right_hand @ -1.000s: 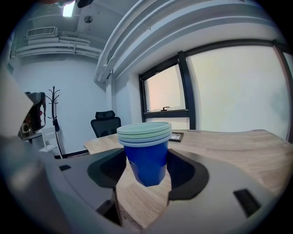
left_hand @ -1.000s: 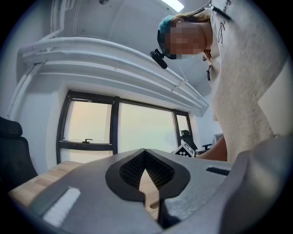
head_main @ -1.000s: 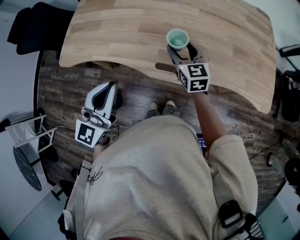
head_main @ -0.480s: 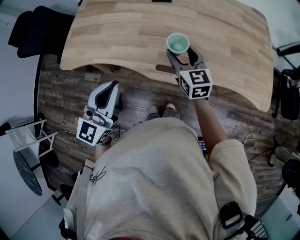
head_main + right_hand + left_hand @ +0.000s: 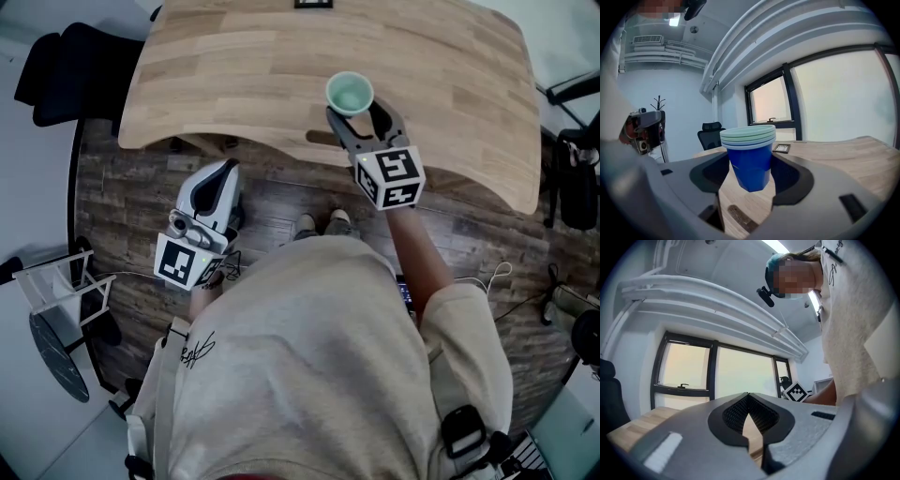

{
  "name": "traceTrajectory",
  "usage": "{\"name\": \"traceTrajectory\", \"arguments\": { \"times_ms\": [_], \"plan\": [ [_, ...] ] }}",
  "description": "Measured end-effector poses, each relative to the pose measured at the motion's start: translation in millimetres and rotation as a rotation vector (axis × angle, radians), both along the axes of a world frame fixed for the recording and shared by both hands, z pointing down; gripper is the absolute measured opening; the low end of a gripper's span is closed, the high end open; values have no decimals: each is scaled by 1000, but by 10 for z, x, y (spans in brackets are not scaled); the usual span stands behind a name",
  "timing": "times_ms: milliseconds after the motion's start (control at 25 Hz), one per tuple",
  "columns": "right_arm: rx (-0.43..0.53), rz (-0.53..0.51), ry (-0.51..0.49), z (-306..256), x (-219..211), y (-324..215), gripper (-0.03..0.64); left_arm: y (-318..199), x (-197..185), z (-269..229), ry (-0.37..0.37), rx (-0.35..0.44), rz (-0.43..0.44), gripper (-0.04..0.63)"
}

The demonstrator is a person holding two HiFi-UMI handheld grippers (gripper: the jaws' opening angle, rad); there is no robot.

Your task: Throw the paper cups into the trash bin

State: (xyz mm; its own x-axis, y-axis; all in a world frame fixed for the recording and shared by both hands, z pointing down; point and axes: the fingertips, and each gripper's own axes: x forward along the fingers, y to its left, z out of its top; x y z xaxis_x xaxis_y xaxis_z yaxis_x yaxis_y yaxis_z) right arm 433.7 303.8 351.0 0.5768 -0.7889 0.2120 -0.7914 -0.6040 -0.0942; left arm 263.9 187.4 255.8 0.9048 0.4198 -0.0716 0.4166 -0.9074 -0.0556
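The right gripper (image 5: 360,116) is closed on a nested stack of paper cups (image 5: 750,153), blue-walled with pale green rims, held upright over the near edge of the wooden table (image 5: 234,66) and seemingly just clear of its top. So I'd judge the pick-up done and the carry about to start. The left gripper (image 5: 218,184) hangs low over the floor, jaws together on nothing, and since no view plainly shows a trash bin, the next move means finding it, then bringing the stack over it and letting go.

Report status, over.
Right gripper shut on stacked paper cups. Left gripper shut, empty. No trash bin in view.
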Motion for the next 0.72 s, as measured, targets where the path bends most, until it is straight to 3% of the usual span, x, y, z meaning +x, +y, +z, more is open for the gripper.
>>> {"name": "traceTrajectory", "arguments": {
  "times_ms": [720],
  "plan": [
    [75, 1, 35, -370, -210, 216, 271, 172, 144, -30, 9, 6, 60, 3]
  ]
}}
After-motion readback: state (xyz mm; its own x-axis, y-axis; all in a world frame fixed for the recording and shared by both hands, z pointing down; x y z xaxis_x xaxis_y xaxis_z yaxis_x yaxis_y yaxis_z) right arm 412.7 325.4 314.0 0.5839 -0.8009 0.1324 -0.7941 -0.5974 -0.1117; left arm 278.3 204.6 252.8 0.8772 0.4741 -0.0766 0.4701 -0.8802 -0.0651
